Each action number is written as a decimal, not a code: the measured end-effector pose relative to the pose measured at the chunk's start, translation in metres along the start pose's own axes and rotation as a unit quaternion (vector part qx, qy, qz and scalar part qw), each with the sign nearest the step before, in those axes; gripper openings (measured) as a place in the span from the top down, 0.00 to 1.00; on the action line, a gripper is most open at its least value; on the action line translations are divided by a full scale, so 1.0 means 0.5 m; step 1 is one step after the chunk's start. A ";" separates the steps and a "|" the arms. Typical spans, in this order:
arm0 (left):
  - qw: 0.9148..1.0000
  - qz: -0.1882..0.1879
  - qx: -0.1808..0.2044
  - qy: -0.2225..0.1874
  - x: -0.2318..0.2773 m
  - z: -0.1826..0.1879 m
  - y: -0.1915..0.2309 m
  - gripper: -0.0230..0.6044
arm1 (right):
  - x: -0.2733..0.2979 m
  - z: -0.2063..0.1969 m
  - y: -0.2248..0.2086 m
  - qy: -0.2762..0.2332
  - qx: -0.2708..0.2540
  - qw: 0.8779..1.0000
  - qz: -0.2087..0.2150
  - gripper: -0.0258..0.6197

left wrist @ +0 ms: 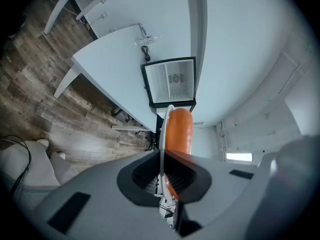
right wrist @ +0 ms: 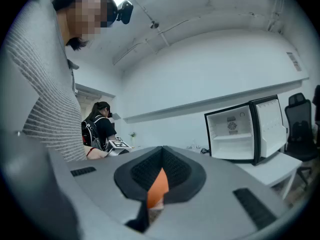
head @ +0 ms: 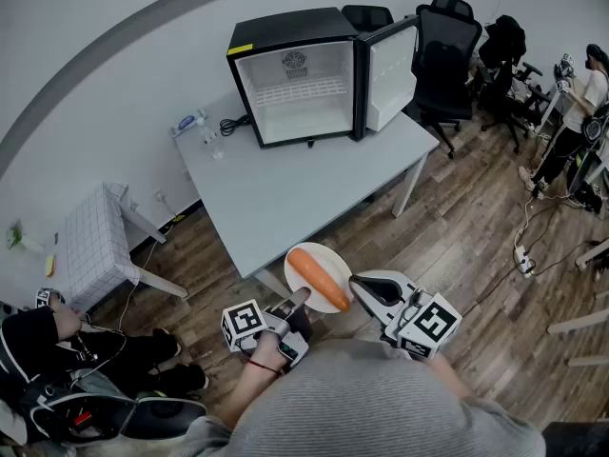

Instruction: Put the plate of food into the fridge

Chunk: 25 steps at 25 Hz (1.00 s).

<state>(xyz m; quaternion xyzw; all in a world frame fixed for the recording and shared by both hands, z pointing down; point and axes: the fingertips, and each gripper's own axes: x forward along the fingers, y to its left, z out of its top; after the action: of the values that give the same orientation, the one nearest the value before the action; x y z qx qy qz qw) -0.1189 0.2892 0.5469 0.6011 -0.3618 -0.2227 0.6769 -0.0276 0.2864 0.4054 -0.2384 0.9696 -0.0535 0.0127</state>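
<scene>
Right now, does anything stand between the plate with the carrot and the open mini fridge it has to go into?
Nothing visible does. The left gripper holds the plate just short of the table, whose top is bare up to the mini fridge; its door stands open.

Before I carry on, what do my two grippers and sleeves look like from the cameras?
Both the left gripper and the right gripper have pale grey shells with black ribbed pads inside the jaws. Each carries a cube with black-and-white square markers. You wear a grey, finely striped knit top, and a thin red band circles the left wrist.
</scene>
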 end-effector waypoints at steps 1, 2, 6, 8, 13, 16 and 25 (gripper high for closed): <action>1.000 -0.001 0.000 0.000 0.000 0.001 -0.001 0.92 | 0.002 0.000 0.001 0.001 0.001 1.000 0.001 0.94; 1.000 -0.002 0.000 0.001 0.000 0.001 -0.002 0.92 | 0.003 0.000 0.003 0.002 0.002 1.000 0.002 0.94; 1.000 -0.003 -0.001 0.004 0.002 -0.005 0.000 0.92 | 0.001 -0.004 0.006 0.001 0.008 1.000 0.004 0.94; 1.000 -0.002 -0.001 0.004 0.003 -0.009 0.003 0.92 | -0.002 -0.005 0.007 0.000 0.009 1.000 0.004 0.94; 1.000 -0.001 0.001 0.005 0.003 -0.016 0.004 0.92 | -0.010 -0.007 0.006 -0.006 0.016 1.000 0.004 0.94; 1.000 -0.004 0.001 0.004 0.004 -0.019 0.001 0.92 | -0.015 -0.008 0.005 -0.006 0.016 1.000 0.004 0.94; 1.000 -0.013 -0.003 0.007 0.000 -0.036 -0.006 0.92 | -0.029 0.002 0.006 -0.018 0.022 1.000 0.003 0.94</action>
<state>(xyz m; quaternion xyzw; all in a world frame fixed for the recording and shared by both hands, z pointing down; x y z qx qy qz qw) -0.1048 0.3005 0.5435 0.6050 -0.3488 -0.2283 0.6784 -0.0163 0.2957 0.4038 -0.2361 0.9685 -0.0708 0.0356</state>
